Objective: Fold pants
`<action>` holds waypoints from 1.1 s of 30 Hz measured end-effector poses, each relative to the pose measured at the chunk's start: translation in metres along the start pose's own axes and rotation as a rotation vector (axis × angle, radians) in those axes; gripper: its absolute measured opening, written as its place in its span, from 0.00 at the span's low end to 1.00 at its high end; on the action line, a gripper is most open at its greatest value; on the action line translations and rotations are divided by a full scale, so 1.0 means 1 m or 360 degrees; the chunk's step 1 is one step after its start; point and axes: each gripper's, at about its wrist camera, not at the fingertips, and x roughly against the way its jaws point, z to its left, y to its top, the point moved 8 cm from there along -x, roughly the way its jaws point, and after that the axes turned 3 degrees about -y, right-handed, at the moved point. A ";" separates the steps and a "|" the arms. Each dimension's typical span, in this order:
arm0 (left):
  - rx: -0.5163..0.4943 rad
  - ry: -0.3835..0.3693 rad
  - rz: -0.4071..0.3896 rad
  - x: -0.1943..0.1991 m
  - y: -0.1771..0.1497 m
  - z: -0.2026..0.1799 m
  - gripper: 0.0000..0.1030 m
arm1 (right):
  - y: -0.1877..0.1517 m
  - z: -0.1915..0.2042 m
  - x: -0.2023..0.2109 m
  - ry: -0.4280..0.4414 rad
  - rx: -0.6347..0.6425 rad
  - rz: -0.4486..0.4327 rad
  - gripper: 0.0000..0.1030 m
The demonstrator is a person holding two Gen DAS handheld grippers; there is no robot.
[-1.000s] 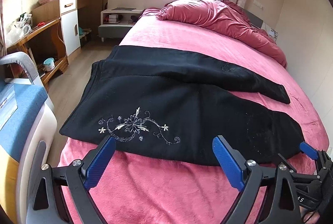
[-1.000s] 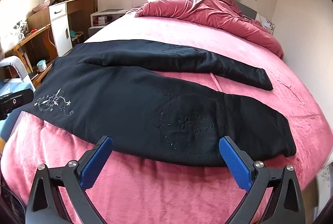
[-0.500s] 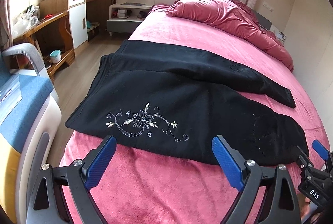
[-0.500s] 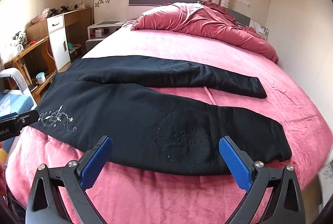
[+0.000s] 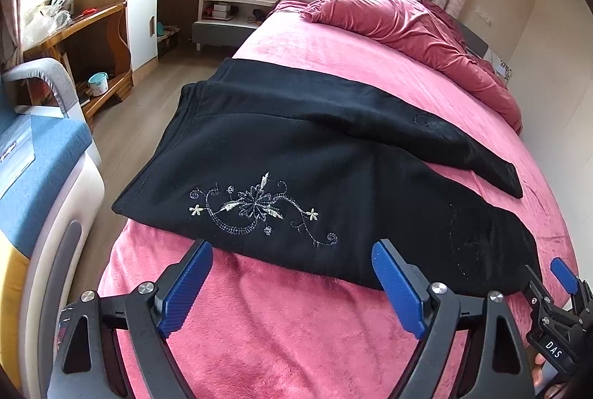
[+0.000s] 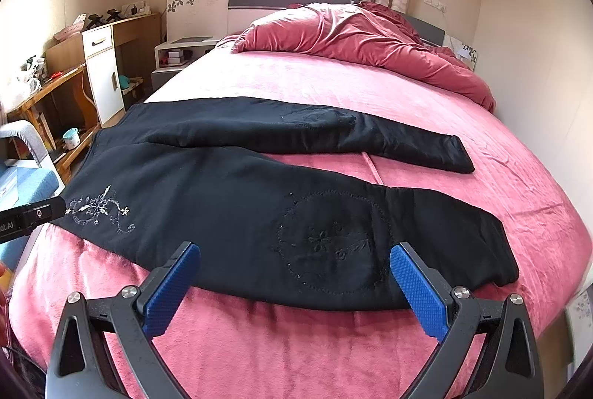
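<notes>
while both grippers hang over the near edge of the bed, this is how things lie:

pants: black pants (image 5: 333, 176) spread flat on the pink bed (image 5: 296, 336), waistband out past the left jaw side, cuffs past the right; the two legs part in a narrow v with a strip of pink blanket between them.
near leg: its lower hem edge lies just ahead of the jaws in both views, and nothing of it sits between the blue pads.
embroidery: a pale flower-and-scroll design (image 5: 259, 210) on the hip, straight ahead of the left gripper's gap, closer to its left jaw.
stitched ring: a dark circle with flowers (image 6: 333, 243) on the near leg, centred ahead of the gap of the right gripper.
far leg: runs beyond the near one, its cuff (image 6: 459, 158) ending out past the right jaw.
left gripper: left gripper (image 5: 292, 280) has its jaws wide apart and closing a little; nothing is between them, only bare blanket below.
right gripper: right gripper (image 6: 296, 284) has its jaws spread wide, gripping nothing, just short of the hem; its tip also shows at the right edge of the left view, near the cuff end.
bedding: a crumpled red duvet (image 6: 363, 36) heaped far ahead of both jaws at the head of the bed.
room: a wooden desk (image 5: 74, 25) and a white cabinet (image 5: 141, 17) well off to the left jaw side; a nightstand (image 5: 229, 13) by the headboard.
</notes>
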 end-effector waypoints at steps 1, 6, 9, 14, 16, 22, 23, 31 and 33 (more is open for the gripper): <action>-0.0001 0.0003 0.0001 0.000 0.000 0.000 0.87 | 0.000 0.000 0.000 0.0000 0.0000 0.0000 1.00; 0.0013 -0.0010 0.0016 -0.001 -0.001 0.001 0.87 | 0.000 0.001 0.000 0.0000 0.0002 -0.0002 1.00; 0.0066 -0.0031 0.0065 -0.007 -0.004 0.006 0.87 | -0.001 0.001 -0.002 0.0004 -0.0007 0.0007 1.00; 0.0159 -0.0040 0.0156 -0.019 -0.013 0.019 0.81 | -0.005 0.001 -0.007 0.0005 -0.0005 0.0035 1.00; 0.0197 -0.0041 0.0176 -0.024 -0.016 0.027 0.79 | -0.008 0.001 -0.010 0.0015 -0.0011 0.0056 1.00; 0.0454 0.0005 0.0236 -0.035 -0.023 0.076 0.81 | -0.021 0.001 -0.021 0.0081 -0.0055 0.0147 1.00; 0.0507 0.0027 0.0234 -0.036 -0.024 0.087 0.81 | -0.023 0.000 -0.023 0.0101 -0.0071 0.0168 1.00; 0.0786 0.0028 0.0248 -0.046 -0.016 0.153 0.77 | -0.044 -0.026 -0.041 0.0133 -0.0255 0.0327 1.00; 0.0850 0.0011 0.0278 -0.051 -0.016 0.161 0.68 | -0.048 -0.035 -0.045 0.0131 -0.0284 0.0352 1.00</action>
